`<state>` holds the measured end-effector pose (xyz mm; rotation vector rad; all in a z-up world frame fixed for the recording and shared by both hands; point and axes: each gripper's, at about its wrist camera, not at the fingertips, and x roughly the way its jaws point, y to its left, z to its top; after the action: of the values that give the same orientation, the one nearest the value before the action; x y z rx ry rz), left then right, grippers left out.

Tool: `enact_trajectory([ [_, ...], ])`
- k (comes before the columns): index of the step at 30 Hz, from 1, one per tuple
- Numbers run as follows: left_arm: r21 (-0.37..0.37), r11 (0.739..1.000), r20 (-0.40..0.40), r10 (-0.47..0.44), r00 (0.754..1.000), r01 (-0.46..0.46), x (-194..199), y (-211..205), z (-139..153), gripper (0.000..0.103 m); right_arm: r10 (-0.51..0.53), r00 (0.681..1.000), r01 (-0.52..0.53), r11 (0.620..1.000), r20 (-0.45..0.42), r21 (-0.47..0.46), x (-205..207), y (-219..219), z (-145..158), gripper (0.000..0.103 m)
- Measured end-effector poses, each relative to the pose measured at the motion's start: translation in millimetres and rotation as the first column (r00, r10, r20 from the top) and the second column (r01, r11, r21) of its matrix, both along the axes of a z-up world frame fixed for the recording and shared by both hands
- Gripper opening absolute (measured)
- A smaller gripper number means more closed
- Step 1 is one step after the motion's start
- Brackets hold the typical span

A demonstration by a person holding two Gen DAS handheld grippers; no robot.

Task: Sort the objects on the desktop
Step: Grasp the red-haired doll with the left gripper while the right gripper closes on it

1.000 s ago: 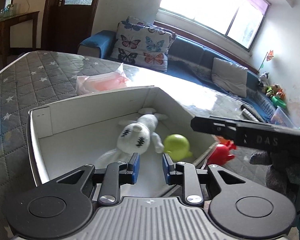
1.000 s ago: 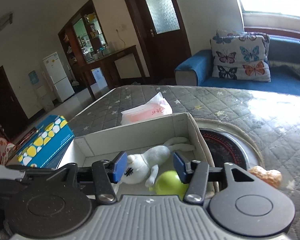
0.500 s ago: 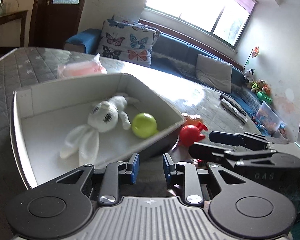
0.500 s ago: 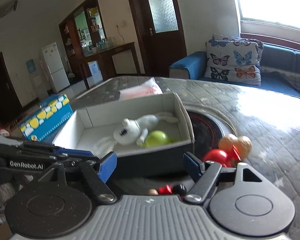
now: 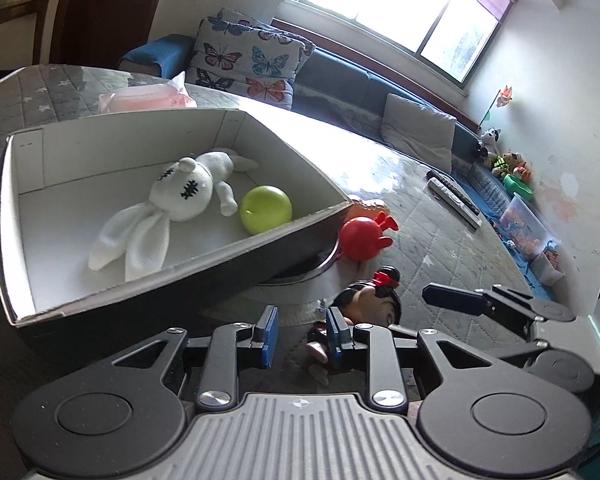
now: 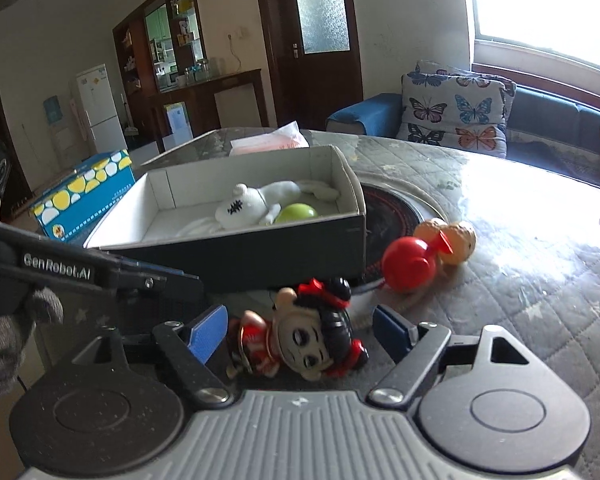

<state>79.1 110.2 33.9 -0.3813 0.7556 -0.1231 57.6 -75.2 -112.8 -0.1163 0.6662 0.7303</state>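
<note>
An open cardboard box holds a white plush rabbit and a green ball. A small doll with black hair and red dress lies on the quilted table in front of the box. My right gripper is open with the doll between its fingers, not touching. My left gripper is open and empty, just left of the doll. A red round toy and an orange toy lie right of the box.
A round stove plate is set in the table under the box's right end. A pink tissue pack lies behind the box. A blue and yellow carton stands at the left. Remote controls lie far right.
Both grippers have pulled back from over the box and come down to the table in front of it. The right gripper's fingers have opened wider and now flank the doll.
</note>
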Motion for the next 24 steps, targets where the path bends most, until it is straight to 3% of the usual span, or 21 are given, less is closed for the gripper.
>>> enact_trajectory([
  [24,-0.024,0.997,-0.024,-0.073,0.997,0.073,15,-16,-13,0.032,0.051,0.997,-0.046,0.996,0.065,-0.077,-15,17,-16,0.096],
])
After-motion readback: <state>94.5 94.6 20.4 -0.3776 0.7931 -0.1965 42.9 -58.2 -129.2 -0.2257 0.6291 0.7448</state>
